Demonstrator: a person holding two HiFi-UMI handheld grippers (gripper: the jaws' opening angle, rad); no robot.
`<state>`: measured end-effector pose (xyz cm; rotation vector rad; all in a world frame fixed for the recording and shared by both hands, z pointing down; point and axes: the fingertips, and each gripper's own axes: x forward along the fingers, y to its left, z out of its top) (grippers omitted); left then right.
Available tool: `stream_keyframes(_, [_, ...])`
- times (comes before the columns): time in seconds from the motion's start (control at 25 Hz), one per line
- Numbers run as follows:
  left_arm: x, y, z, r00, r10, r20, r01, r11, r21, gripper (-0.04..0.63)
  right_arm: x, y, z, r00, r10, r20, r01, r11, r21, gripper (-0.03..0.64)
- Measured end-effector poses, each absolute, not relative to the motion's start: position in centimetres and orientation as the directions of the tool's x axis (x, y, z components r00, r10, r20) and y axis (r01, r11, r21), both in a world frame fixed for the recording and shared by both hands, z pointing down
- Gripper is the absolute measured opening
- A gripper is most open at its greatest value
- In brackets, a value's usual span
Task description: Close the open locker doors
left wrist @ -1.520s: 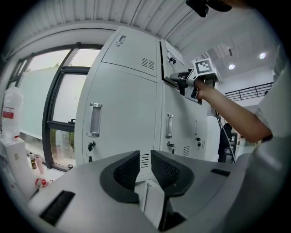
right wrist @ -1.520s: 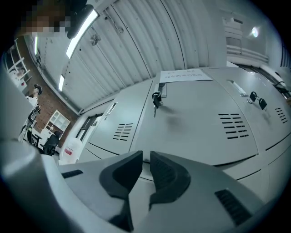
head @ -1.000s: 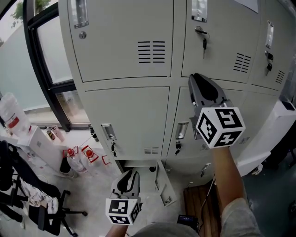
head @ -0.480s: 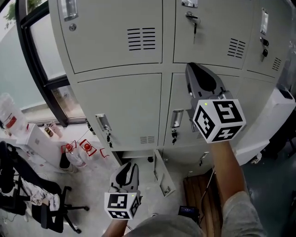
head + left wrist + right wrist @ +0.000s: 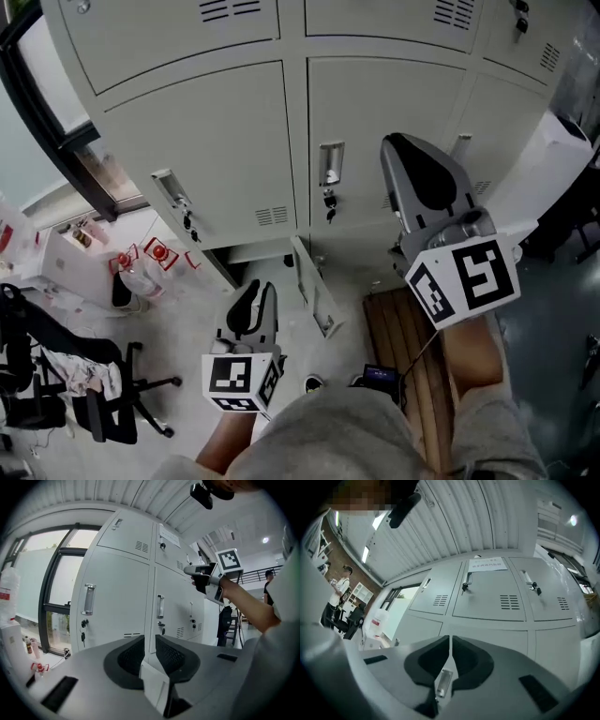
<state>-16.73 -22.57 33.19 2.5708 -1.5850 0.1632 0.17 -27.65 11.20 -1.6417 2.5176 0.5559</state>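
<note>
Small pale grey steel locker door point(image 5: 314, 298), bottom row, shown hanging open over the floor below the shut grey locker fronts point(image 5: 202, 141). The left tool point(image 5: 253, 292), jaws narrowly apart and empty, is held near its left; the right tool point(image 5: 401, 142), jaws just closed to a slit on nothing, is raised. The door is best pushed near its free edge, squarely, until latched.

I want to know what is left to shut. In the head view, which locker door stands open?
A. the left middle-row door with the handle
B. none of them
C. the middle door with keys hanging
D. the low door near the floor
D: the low door swings out over the floor, while the handled doors above it sit flush.
</note>
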Motion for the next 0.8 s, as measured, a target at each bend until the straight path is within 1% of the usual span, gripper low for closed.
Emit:
stream_keyframes(0.16, [-14.9, -21.6, 34.0, 0.482, -0.862, 0.159, -0.876, -0.480, 0.050, 0.077, 1.8, -25.8, 16.4, -0.381, -0.905, -0.191, -0.899, 0.314, 0.306, 0.041])
stream_keyframes(0.28, [-13.5, -20.5, 35.5, 0.509, -0.840, 0.190, -0.860, -0.506, 0.069, 0.077, 2.8, -24.3, 21.0, -0.370, -0.922, -0.110, -0.897, 0.324, 0.301, 0.041])
stream_keyframes(0.48, [-12.2, -19.8, 36.3, 0.530, -0.830, 0.173, -0.848, -0.521, 0.099, 0.077, 4.5, -21.7, 28.6, -0.360, -0.933, 0.000, -0.913, 0.352, 0.205, 0.041])
stream_keyframes(0.64, [-12.2, -19.4, 36.7, 0.525, -0.836, 0.157, -0.851, -0.515, 0.103, 0.074, 5.7, -20.0, 33.9, -0.325, -0.941, 0.095, -0.936, 0.334, 0.108, 0.041])
stream_keyframes(0.72, [-12.3, -19.4, 37.1, 0.523, -0.837, 0.158, -0.852, -0.518, 0.076, 0.032, 6.1, -19.6, 35.3, -0.308, -0.944, 0.117, -0.946, 0.317, 0.067, 0.041])
stream_keyframes(0.8, [-12.2, -19.2, 37.8, 0.523, -0.835, 0.175, -0.851, -0.522, 0.053, 0.015, 6.3, -19.3, 36.3, -0.298, -0.945, 0.133, -0.952, 0.304, 0.028, 0.041])
